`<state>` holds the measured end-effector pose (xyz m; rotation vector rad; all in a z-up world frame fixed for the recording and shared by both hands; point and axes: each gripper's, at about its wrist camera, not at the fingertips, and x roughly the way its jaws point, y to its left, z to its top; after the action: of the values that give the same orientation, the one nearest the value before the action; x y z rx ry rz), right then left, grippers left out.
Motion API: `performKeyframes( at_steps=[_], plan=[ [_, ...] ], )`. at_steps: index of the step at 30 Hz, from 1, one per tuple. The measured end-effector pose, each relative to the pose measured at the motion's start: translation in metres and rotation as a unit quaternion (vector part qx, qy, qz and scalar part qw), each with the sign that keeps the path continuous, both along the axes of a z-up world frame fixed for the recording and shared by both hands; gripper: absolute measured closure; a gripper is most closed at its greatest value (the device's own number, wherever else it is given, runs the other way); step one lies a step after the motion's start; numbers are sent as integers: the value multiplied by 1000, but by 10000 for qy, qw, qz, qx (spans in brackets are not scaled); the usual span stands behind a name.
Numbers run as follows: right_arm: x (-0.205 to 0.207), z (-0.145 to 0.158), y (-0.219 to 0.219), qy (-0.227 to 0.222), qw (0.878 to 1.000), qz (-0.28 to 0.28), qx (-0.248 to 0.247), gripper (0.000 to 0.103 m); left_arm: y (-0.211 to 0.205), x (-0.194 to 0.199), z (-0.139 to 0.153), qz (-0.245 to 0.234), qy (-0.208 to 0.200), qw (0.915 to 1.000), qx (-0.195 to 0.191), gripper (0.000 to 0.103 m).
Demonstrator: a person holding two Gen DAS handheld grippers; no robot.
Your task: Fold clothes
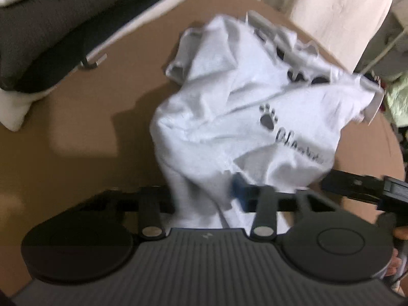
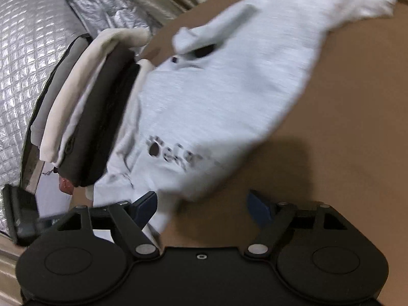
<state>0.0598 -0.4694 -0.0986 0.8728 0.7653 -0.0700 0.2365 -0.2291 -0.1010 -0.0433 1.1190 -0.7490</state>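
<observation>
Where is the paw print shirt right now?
The white paw print shirt lies crumpled mid-table in the left wrist view, right of the folded clothes stack, its near end between the left gripper fingers.

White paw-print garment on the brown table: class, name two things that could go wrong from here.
1. The crumpled white paw-print garment may be folded with creases, since it lies bunched on the brown table.
2. The open right tool spans only its edge, beside the folded dark-and-cream pile, which it could snag.

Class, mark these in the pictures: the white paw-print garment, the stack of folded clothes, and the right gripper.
white paw-print garment [image 1: 229, 117]: left wrist view, on its crumpled middle.
stack of folded clothes [image 2: 102, 107]: right wrist view, on the dark layer.
right gripper [image 2: 204, 207]: right wrist view, midway between its fingertips.
</observation>
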Motion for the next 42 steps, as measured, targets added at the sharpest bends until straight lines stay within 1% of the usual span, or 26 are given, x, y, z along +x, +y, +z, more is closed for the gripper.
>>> performKeyframes(
  at_steps=[2,3,4,5,6,8,9,10,11,12,14,17,18,19,20,21,22,23,25,26,27,28,32,35,38,42],
  plan=[
    [17,0,3,-87,9995,63,-295,24,7,2,6,-131,237,9979,-583,84],
    [24,1,5,-155,9987,80,-488,44,11,4,9,-239,395,9942,-969,86],
    [28,4,5,-225,9972,68,-713,74,14,5,12,-369,528,9891,-1325,86],
    [26,9,2,-301,9960,12,-836,89,16,2,16,-515,616,9833,-1632,86],
    [20,14,-3,-485,9955,-122,-803,95,19,-2,19,-664,688,9766,-1924,86],
    [-6,32,-16,-1117,9904,-615,-540,96,19,-10,26,-907,830,9629,-2403,86],
    [-20,44,-23,-1296,9865,-838,-545,96,16,-14,29,-1002,906,9564,-2590,86],
    [-33,58,-31,-1406,9826,-1044,-615,96,14,-17,30,-1076,961,9515,-2716,86],
    [-47,71,-39,-1516,9781,-1249,-684,96,11,-20,32,-1125,964,9503,-2740,86],
    [-61,85,-47,-1624,9730,-1454,-753,96,9,-24,35,-1164,946,9505,-2722,86],
    [-87,112,-63,-1764,9637,-1774,-932,96,0,-30,33,-1207,900,9574,-2465,86],
    [-100,132,-75,-1606,9613,-1844,-1267,96,-14,-40,28,-1257,827,9680,-2009,83],
    [-99,127,-73,-1309,9628,-1783,-1550,96,-18,-43,22,-1220,795,9720,-1846,79],
    [-97,120,-71,-933,9624,-1712,-1889,95,-25,-46,9,-1112,781,9789,-1527,75],
    [-94,104,-69,-427,9581,-1720,-2251,90,-32,-47,-4,-999,801,9864,-1027,74],
    [-91,84,-66,137,9490,-1756,-2616,81,-40,-49,-17,-890,832,9914,-470,76],
    [-91,66,-64,561,9430,-1777,-2756,74,-44,-50,-24,-846,767,9933,-193,77],
    [-96,52,-63,768,9434,-1795,-2680,74,-45,-52,-24,-835,652,9942,-185,77],
    [-118,36,-57,493,9573,-1755,-2243,72,-45,-53,-15,-769,583,9952,-185,77],
    [-129,33,-54,276,9630,-1717,-2057,68,-43,-53,-10,-735,550,9955,-222,77],
    [-139,32,-50,101,9678,-1626,-1921,59,-40,-54,-4,-707,503,9958,-277,77],
    [-146,32,-45,-26,9722,-1450,-1840,55,-37,-55,2,-679,457,9961,-333,76],
    [-155,32,-20,-30,9821,-585,-1792,55,-25,-52,16,-775,722,9914,-768,74],
    [-156,26,0,-102,9875,-152,-1564,55,-26,-66,21,-1153,857,9835,-1102,74],
    [-150,23,23,-217,9901,316,-1350,55,-43,-88,29,-1498,603,9830,-875,74],
    [-135,29,49,-411,9844,917,-1443,53,-71,-114,28,-1743,455,9829,-378,74]
  ],
)
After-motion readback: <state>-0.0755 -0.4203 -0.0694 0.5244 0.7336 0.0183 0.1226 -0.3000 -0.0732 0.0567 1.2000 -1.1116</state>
